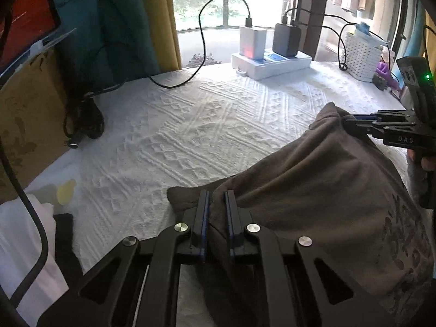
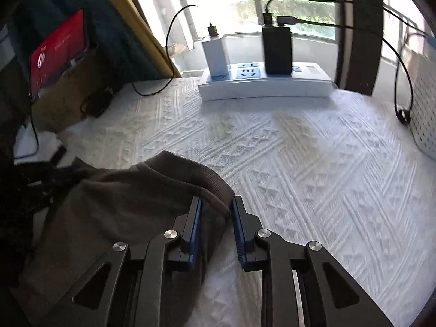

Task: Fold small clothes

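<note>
White patterned bedspread (image 1: 190, 136) under us, window behind, a red screen (image 1: 24, 24) far left, then a power strip (image 1: 272, 64) with chargers and a white basket (image 1: 359, 54) at the far edge. We've got our left gripper (image 1: 217, 199) pinched narrow on a fold of the brown garment (image 1: 313, 185), which lies bunched on the bedspread to the right. Our right gripper (image 2: 216, 204) has its blue pads closed on the garment's ribbed hem, lifting it

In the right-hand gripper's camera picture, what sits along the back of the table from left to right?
Red screen → white charger → black charger → white perforated basket.
</note>
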`<state>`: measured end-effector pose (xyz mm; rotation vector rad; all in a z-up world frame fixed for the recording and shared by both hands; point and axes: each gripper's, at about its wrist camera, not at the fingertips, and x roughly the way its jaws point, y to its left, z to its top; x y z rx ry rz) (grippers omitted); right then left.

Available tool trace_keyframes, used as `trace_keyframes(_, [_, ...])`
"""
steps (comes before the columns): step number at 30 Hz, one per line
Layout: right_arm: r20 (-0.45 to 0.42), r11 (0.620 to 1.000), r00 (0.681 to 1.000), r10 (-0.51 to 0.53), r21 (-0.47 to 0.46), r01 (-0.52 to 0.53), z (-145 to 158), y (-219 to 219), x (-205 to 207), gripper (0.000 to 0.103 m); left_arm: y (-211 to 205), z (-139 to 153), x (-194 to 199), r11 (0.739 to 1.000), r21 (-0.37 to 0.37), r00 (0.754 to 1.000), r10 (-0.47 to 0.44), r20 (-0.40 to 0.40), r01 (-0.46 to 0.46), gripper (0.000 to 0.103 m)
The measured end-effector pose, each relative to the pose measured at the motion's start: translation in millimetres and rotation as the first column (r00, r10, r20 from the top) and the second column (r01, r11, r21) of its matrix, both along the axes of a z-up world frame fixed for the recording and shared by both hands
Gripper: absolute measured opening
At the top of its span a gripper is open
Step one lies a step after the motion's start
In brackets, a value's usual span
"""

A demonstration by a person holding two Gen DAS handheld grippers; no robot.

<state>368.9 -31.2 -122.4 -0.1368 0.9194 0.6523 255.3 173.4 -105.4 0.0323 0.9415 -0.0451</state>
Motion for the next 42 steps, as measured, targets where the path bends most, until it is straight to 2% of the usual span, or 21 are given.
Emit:
trace_keyframes(3, [0.027, 1.0, 1.0, -0.005, -0.016, 0.006, 0, 1, 3, 0.024, 3, 5, -2, 1.0, -0.002, 1.0, 0.019, 0.018, -0.019, 0.01])
trace_keyframes(5, [0.032, 0.999, 0.999, -0.024, -0.028, 0.025, 2, -1, 4, 0.041, 3, 9, -5, 1.0, 0.006, 0.999, 0.025, 0.032, -0.025, 0.01])
trace_keyframes(6, [0.062, 0.998, 0.997, -0.046, -0.048, 0.049, 5, -2, 2, 0.053, 2, 12, -8, 0.999, 0.018, 0.999, 0.026, 0.041, -0.026, 0.01])
trace_keyframes(7, [0.091, 0.996, 0.994, -0.062, -0.061, 0.068, 8, -6, 0, 0.056, 2, 13, -9, 0.999, 0.022, 0.999, 0.026, 0.045, -0.027, 0.011])
trace_keyframes(8, [0.104, 0.995, 0.992, -0.072, -0.062, 0.078, 10, -10, -2, 0.056, 2, 16, -12, 0.999, 0.028, 0.998, 0.037, 0.053, -0.038, 0.014])
trace_keyframes(11, [0.128, 0.991, 0.987, -0.094, -0.08, 0.105, 17, -18, -13, 0.057, 10, 27, -19, 0.992, 0.056, 0.989, 0.111, 0.093, -0.116, 0.014])
trace_keyframes(14, [0.175, 0.983, 0.976, -0.132, -0.102, 0.151, 27, -28, -26, 0.058, 26, 40, -34, 0.989, -0.024, 0.985, 0.145, 0.094, -0.144, 0.014])
trace_keyframes(15, [0.181, 0.982, 0.973, -0.14, -0.102, 0.16, 30, -29, -30, 0.058, 26, 44, -41, 0.99, -0.037, 0.987, 0.135, 0.09, -0.132, 0.016])
trace_keyframes(17, [0.192, 0.982, 0.971, -0.144, -0.094, 0.164, 36, -36, -43, 0.058, 20, 47, -54, 0.994, -0.053, 0.992, 0.1, 0.081, -0.096, 0.031])
trace_keyframes(18, [0.195, 0.983, 0.971, -0.141, -0.092, 0.161, 38, -36, -49, 0.058, 16, 47, -61, 0.995, -0.064, 0.994, 0.081, 0.074, -0.076, 0.034])
trace_keyframes(21, [0.197, 0.988, 0.974, -0.108, -0.088, 0.127, 43, -37, -76, 0.058, -5, 43, -88, 0.992, -0.128, 0.999, -0.006, 0.031, 0.01, 0.035])
trace_keyframes(25, [0.179, 0.994, 0.982, -0.067, -0.068, 0.08, 44, -34, -111, 0.058, -29, 37, -118, 0.978, -0.194, 0.996, -0.086, -0.016, 0.081, 0.035])
trace_keyframes(27, [0.166, 0.997, 0.985, -0.04, -0.061, 0.051, 43, -32, -131, 0.058, -42, 30, -132, 0.973, -0.194, 0.99, -0.134, -0.053, 0.121, 0.035])
trace_keyframes(31, [0.145, 0.996, 0.989, 0.032, -0.081, -0.02, 35, -23, -166, 0.059, -56, 16, -157, 0.975, -0.175, 0.981, -0.159, -0.115, 0.137, 0.037])
trace_keyframes(33, [0.145, 0.993, 0.987, 0.061, -0.106, -0.046, 29, -19, -182, 0.059, -58, 13, -166, 0.977, -0.168, 0.98, -0.151, -0.126, 0.129, 0.044])
trace_keyframes(36, [0.138, 0.989, 0.988, 0.074, -0.135, -0.055, 19, -15, -197, 0.059, -59, 12, -176, 0.974, -0.182, 0.979, -0.159, -0.126, 0.134, 0.045])
trace_keyframes(39, [0.138, 0.984, 0.988, 0.064, -0.176, -0.039, 10, -16, -208, 0.059, -58, 9, -182, 0.973, -0.173, 0.982, -0.168, -0.086, 0.151, 0.044])
trace_keyframes(40, [0.142, 0.976, 0.988, 0.066, -0.213, -0.035, 5, -15, -211, 0.059, -56, 9, -184, 0.971, -0.181, 0.982, -0.173, -0.076, 0.157, 0.033])
trace_keyframes(41, [0.151, 0.971, 0.987, 0.063, -0.238, -0.026, 2, -15, -214, 0.059, -55, 9, -187, 0.969, -0.188, 0.982, -0.175, -0.066, 0.16, 0.013])
trace_keyframes(42, [0.162, 0.971, 0.985, 0.051, -0.241, -0.011, 0, -19, -218, 0.06, -54, 10, -191, 0.972, -0.183, 0.985, -0.16, -0.058, 0.147, 0.011])
